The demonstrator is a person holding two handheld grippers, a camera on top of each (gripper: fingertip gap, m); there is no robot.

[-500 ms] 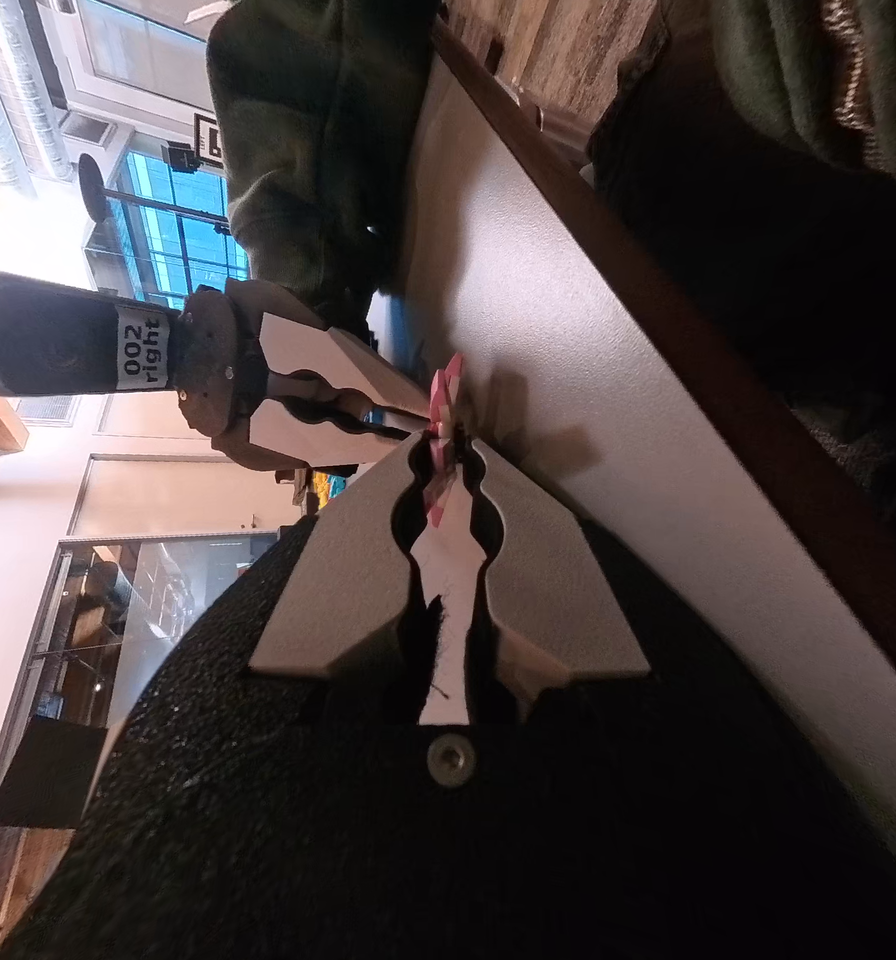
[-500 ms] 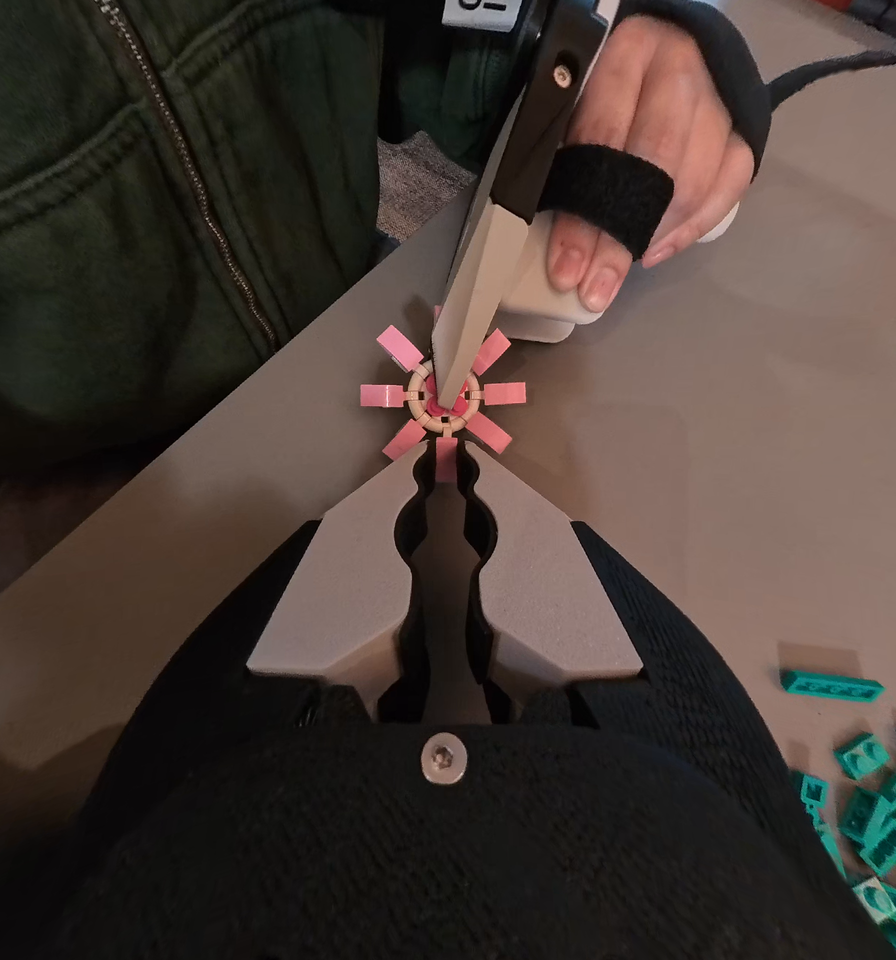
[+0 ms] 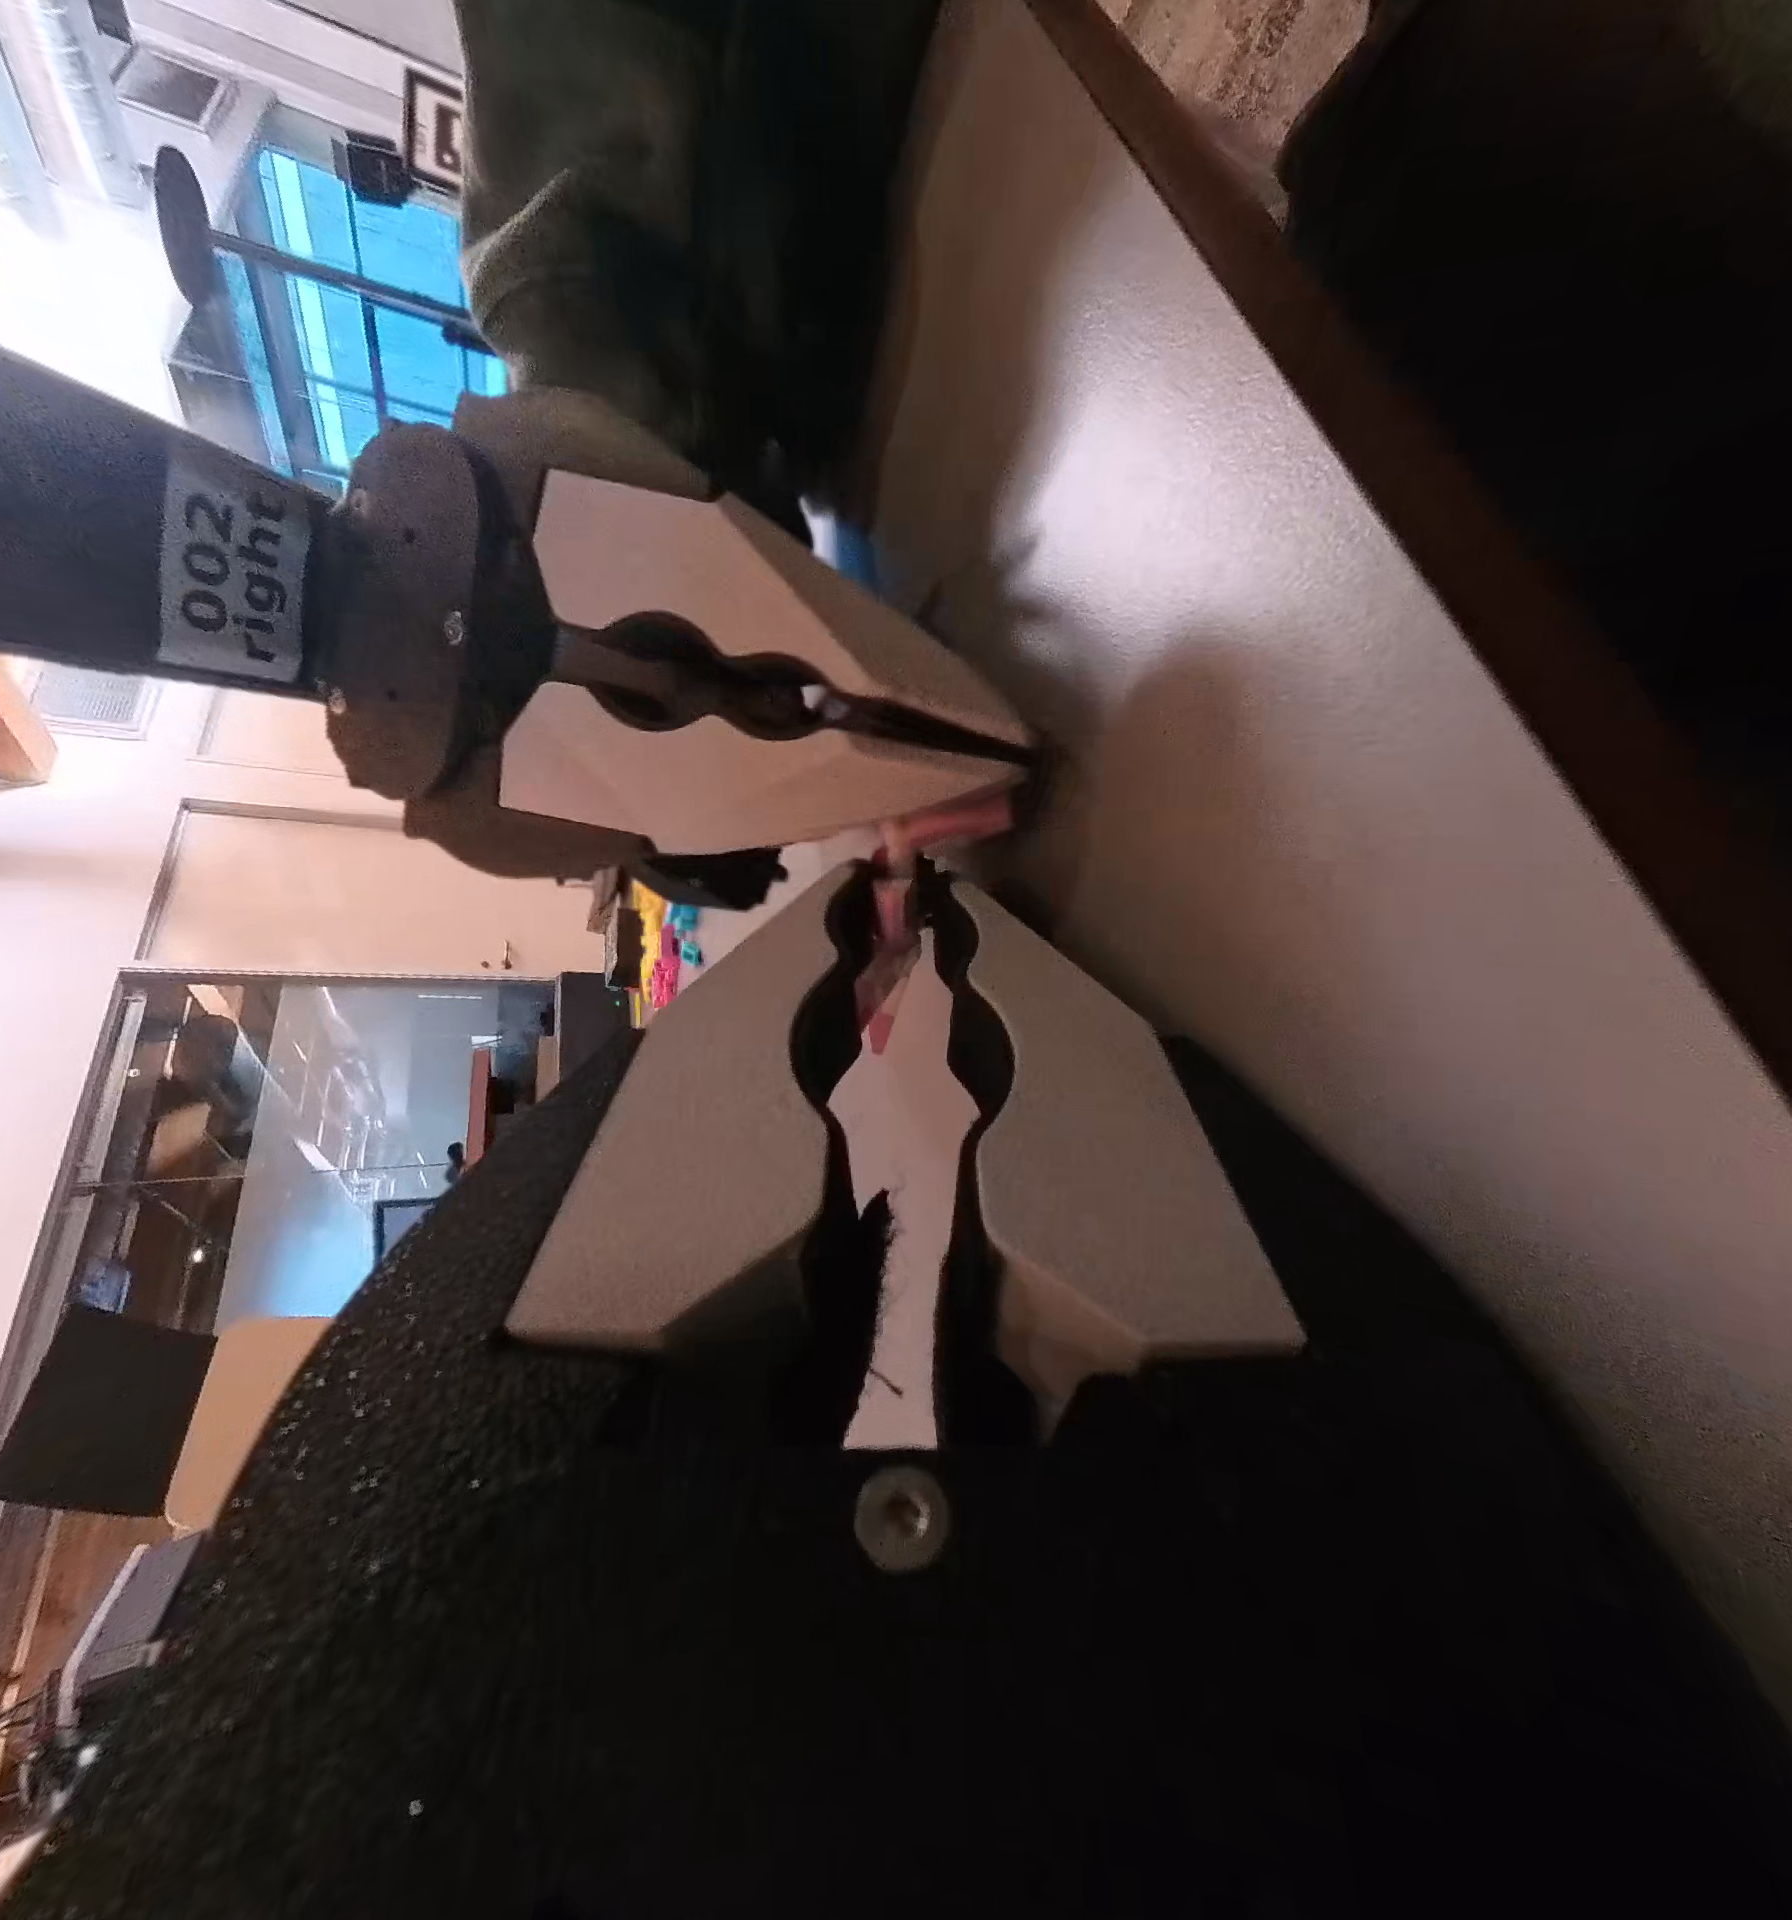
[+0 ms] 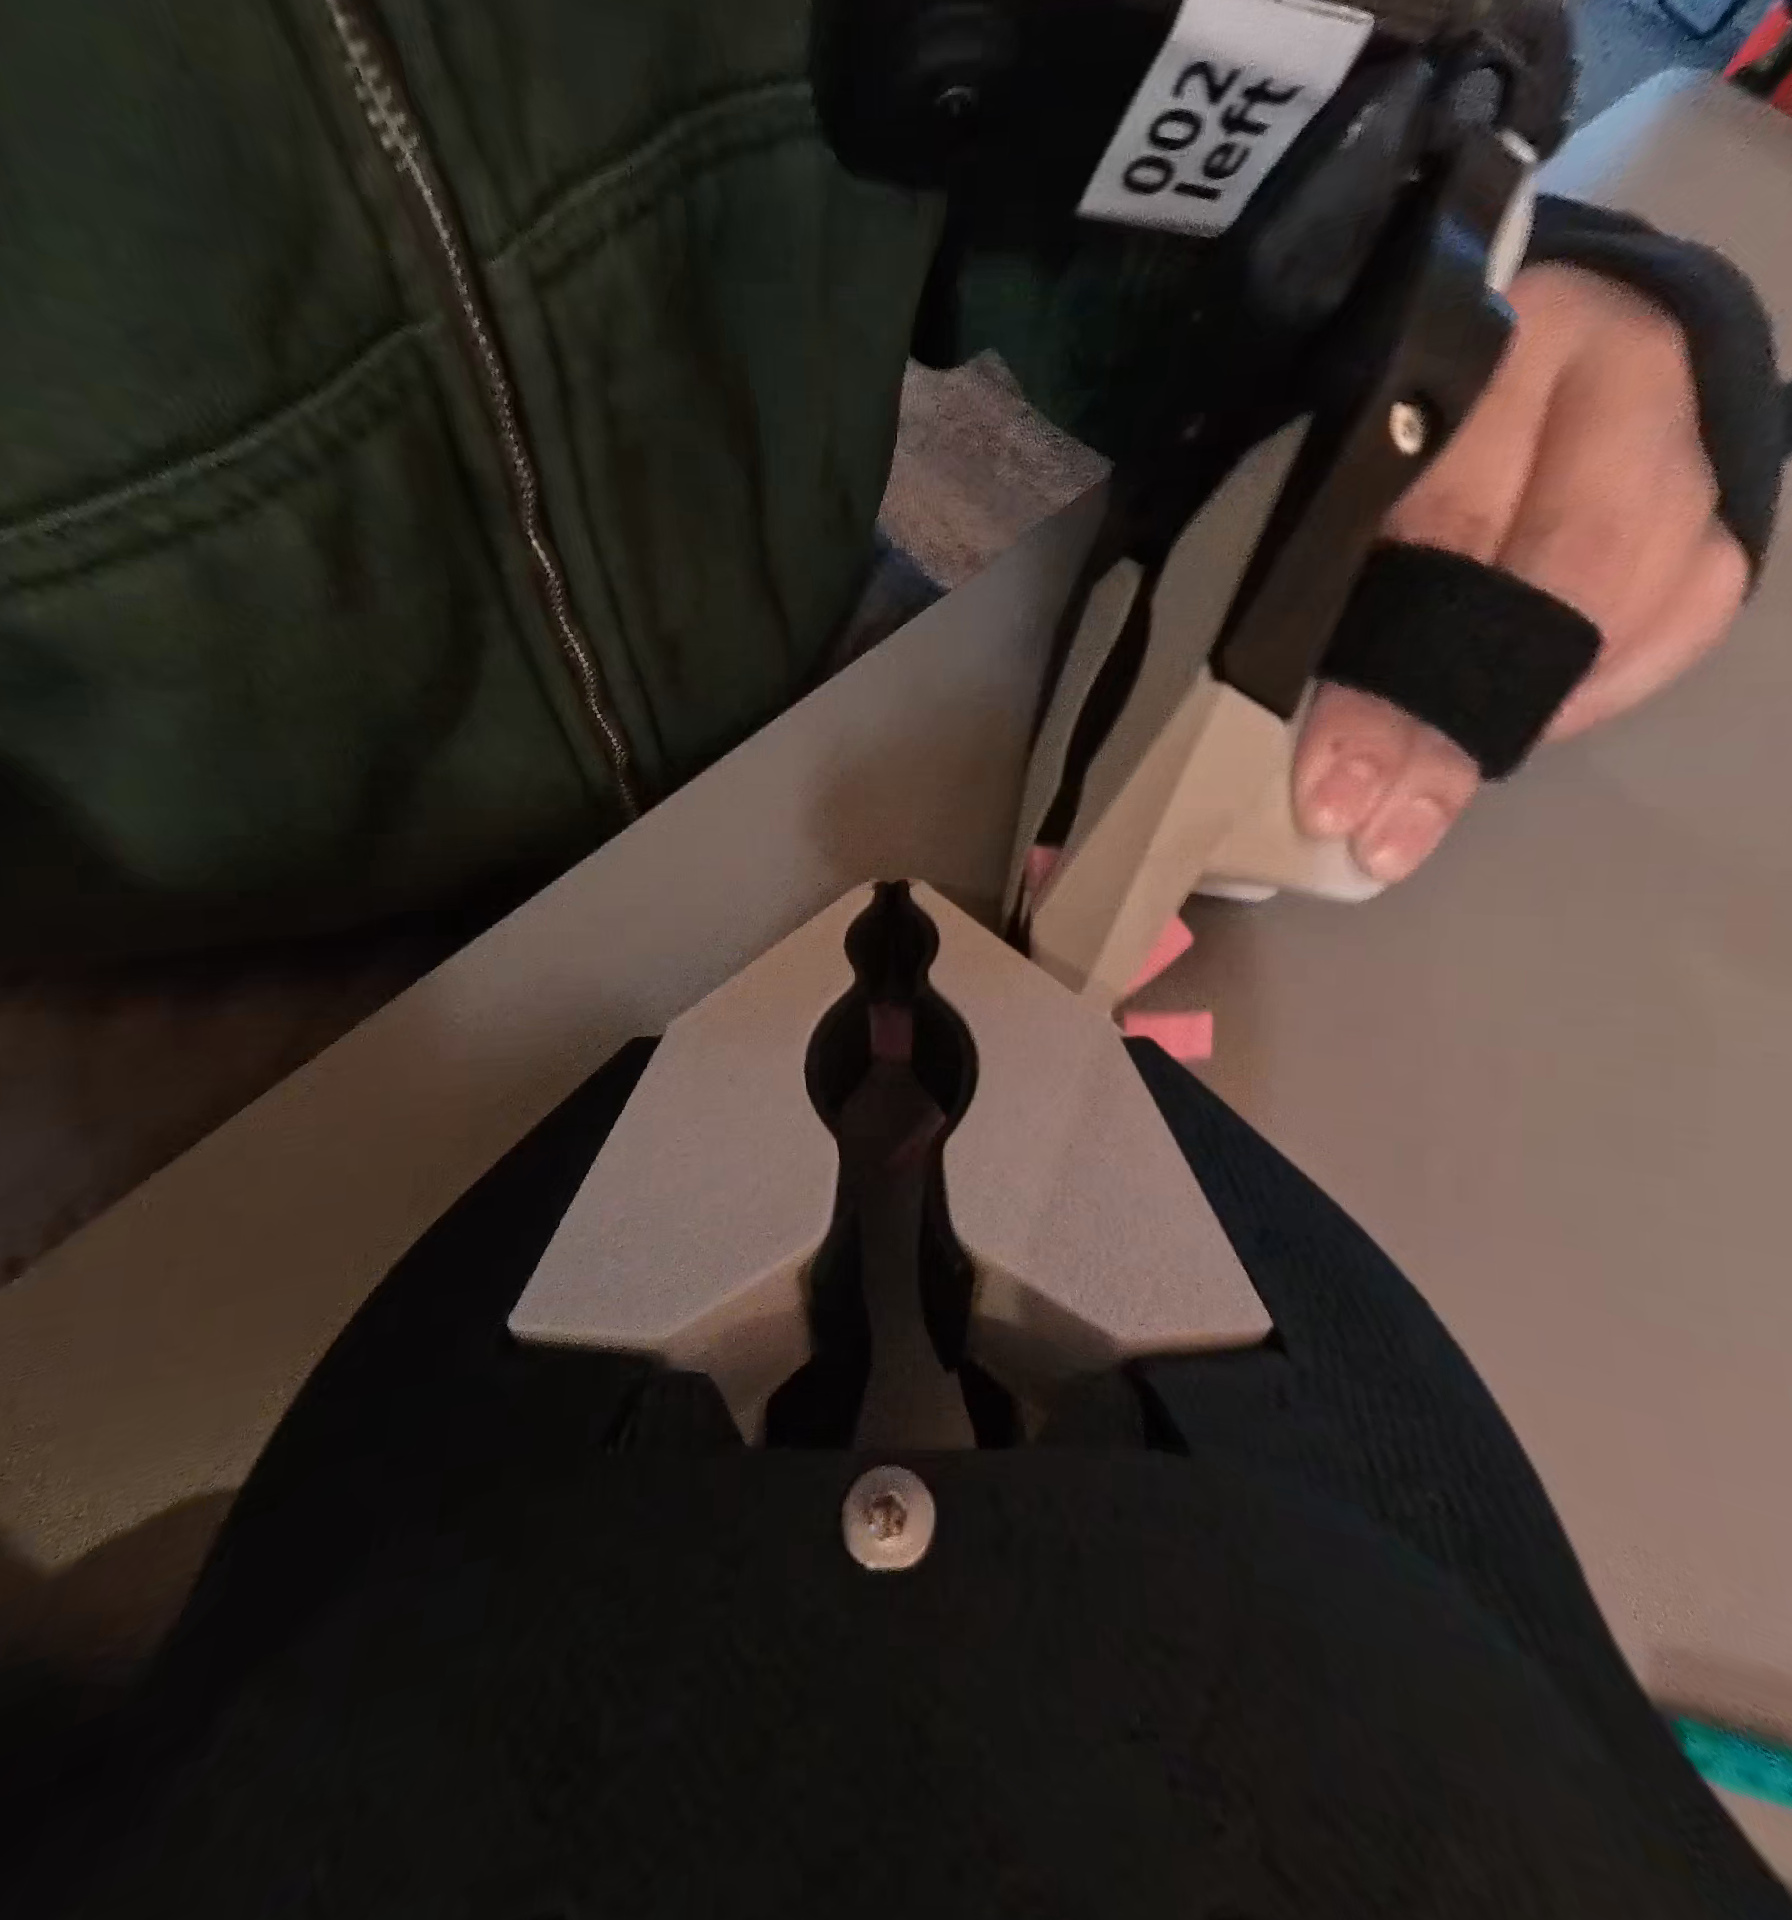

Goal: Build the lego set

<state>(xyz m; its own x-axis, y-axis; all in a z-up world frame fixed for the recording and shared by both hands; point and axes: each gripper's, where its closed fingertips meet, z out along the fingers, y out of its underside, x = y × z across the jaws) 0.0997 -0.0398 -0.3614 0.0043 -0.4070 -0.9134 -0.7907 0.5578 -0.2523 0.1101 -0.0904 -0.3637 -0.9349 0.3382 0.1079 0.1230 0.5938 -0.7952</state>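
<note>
Lego flower (image 3: 959, 826), the pink petal wheel you are building, sits on the grey table (image 3: 1287, 727) close to its near edge, and both views show it almost swallowed by your two tools.

From the left wrist view, your left gripper (image 3: 907, 883) has its tips nearly together around a pink petal that shows in the wavy slot behind them; half a second ago the fan of petals stood up clearly past those tips, now only a sliver of pink is visible. The right gripper (image 3: 1022, 764) has swung down from hovering alongside and presses its closed point onto the flower at the table surface. Its two fingers meet in a thin dark line at the tip.

From the right wrist view, the change is plainer. Before, you could see the whole ring with its petals spread ahead of parted fingers. Now your right gripper (image 4: 892, 899) has moved forward over it with tips pinched shut, and a pink piece shows inside the slot, though whether it is gripped or merely lies under the fingers I cannot tell. Only a couple of petals (image 4: 1167, 1034) peek out to the right, touching the left gripper (image 4: 1027, 914), which stands steeply over the flower with your strapped hand (image 4: 1557, 582) behind it.

My reading is that you have gone from lining up to pressing or seating a part on the wheel. With so much hidden, a petal could pop off unnoticed, so ease the pressure before lifting. Teal bricks (image 4: 1765, 1766) wait well apart at the lower right.
</note>
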